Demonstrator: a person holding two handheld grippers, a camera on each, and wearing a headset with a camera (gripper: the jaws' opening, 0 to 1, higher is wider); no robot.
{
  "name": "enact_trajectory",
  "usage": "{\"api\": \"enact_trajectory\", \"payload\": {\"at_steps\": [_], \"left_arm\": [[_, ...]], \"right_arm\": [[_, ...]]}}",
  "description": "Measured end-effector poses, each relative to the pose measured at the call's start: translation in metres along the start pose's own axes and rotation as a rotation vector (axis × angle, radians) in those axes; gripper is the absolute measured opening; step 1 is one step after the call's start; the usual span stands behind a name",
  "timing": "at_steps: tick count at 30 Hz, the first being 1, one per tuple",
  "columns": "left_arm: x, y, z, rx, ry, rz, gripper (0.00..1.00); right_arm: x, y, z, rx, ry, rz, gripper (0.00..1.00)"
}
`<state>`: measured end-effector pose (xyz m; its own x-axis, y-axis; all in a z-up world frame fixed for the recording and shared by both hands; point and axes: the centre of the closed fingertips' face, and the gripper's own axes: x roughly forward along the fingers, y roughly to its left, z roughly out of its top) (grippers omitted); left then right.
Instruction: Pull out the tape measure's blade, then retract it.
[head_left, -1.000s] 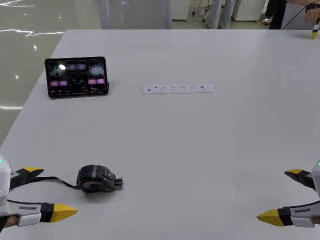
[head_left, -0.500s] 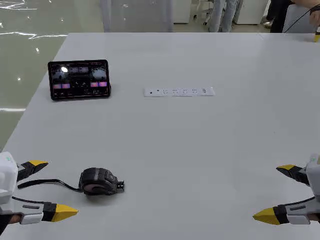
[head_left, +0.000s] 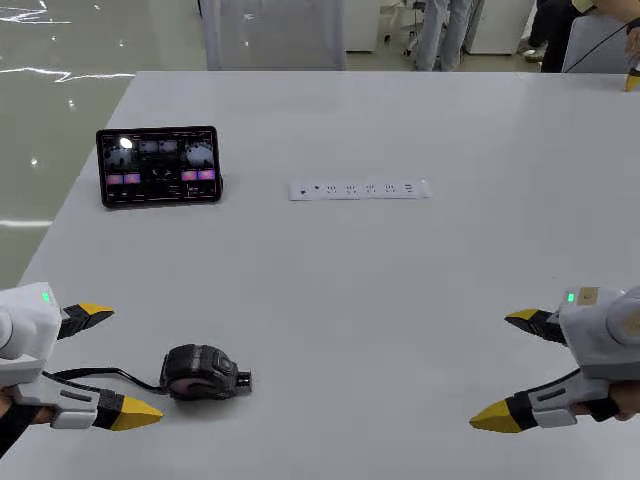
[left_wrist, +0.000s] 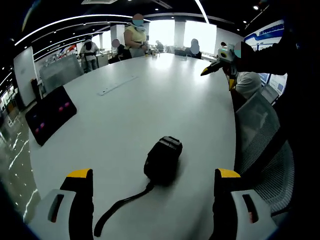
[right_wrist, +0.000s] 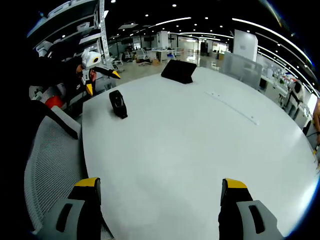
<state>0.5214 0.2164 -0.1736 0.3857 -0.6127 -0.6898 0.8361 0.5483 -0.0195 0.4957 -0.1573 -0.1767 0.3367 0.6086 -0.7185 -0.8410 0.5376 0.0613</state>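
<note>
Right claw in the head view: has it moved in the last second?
Yes. The right claw has come inward, leftward and closer to the power strip, which hardly shifts in view.

An open-plan lab or office hall is shown. It is marked by long ceiling lights (left_wrist: 75, 21), shelving (right_wrist: 75, 22), a mesh chair (right_wrist: 47, 160) and a wide white table (head_left: 400, 300).

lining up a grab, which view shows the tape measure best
Left gripper view: the tape measure sits large, just ahead of its jaws. Head view shows it smaller; right gripper view, tiny and far.
</note>
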Motion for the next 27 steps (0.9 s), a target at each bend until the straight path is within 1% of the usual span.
{"api": "enact_trajectory", "payload": {"at_steps": [5,6,10,12,13,14,15,16,18,19,22,23,24,27], "left_arm": [[0.01,-0.006,0.005,0.057,0.037,-0.045,0.99],[0.012,-0.009,0.006,0.069,0.048,-0.058,0.98],[0.019,-0.011,0.006,0.111,0.082,-0.082,0.97],[0.023,-0.014,0.004,0.143,0.107,-0.11,0.96],[0.025,-0.018,0.001,0.162,0.132,-0.152,0.93],[0.027,-0.019,0.0,0.161,0.148,-0.16,0.91],[0.029,-0.019,-0.001,0.167,0.167,-0.163,0.89],[0.034,-0.019,0.0,0.186,0.172,-0.165,0.91],[0.04,-0.02,-0.001,0.212,0.193,-0.184,0.94],[0.042,-0.021,-0.001,0.22,0.199,-0.194,0.93],[0.05,-0.024,0.001,0.232,0.209,-0.216,0.92],[0.052,-0.025,0.002,0.239,0.213,-0.222,0.92],[0.055,-0.025,0.001,0.253,0.218,-0.232,0.92],[0.061,-0.024,0.002,0.281,0.231,-0.242,0.93]], "right_arm": [[0.011,0.004,-0.005,0.003,0.017,0.025,0.99],[0.015,0.001,-0.006,0.0,0.021,0.024,0.99],[0.023,0.003,-0.005,-0.001,0.033,0.032,0.99],[0.027,0.005,-0.005,-0.015,0.051,0.04,0.99],[0.03,0.005,-0.003,-0.024,0.053,0.042,0.99],[0.033,0.005,-0.002,-0.026,0.053,0.042,0.99],[0.035,0.005,-0.001,-0.025,0.052,0.041,0.99],[0.039,0.004,0.003,-0.018,0.045,0.039,0.99],[0.045,0.008,0.011,-0.023,0.028,0.059,0.99],[0.048,0.008,0.012,-0.024,0.031,0.061,0.99],[0.056,0.012,0.02,-0.044,0.032,0.079,0.99],[0.059,0.013,0.023,-0.051,0.026,0.085,0.99],[0.063,0.013,0.03,-0.075,0.001,0.089,0.99],[0.07,0.017,0.039,-0.089,-0.014,0.108,0.99]]}}
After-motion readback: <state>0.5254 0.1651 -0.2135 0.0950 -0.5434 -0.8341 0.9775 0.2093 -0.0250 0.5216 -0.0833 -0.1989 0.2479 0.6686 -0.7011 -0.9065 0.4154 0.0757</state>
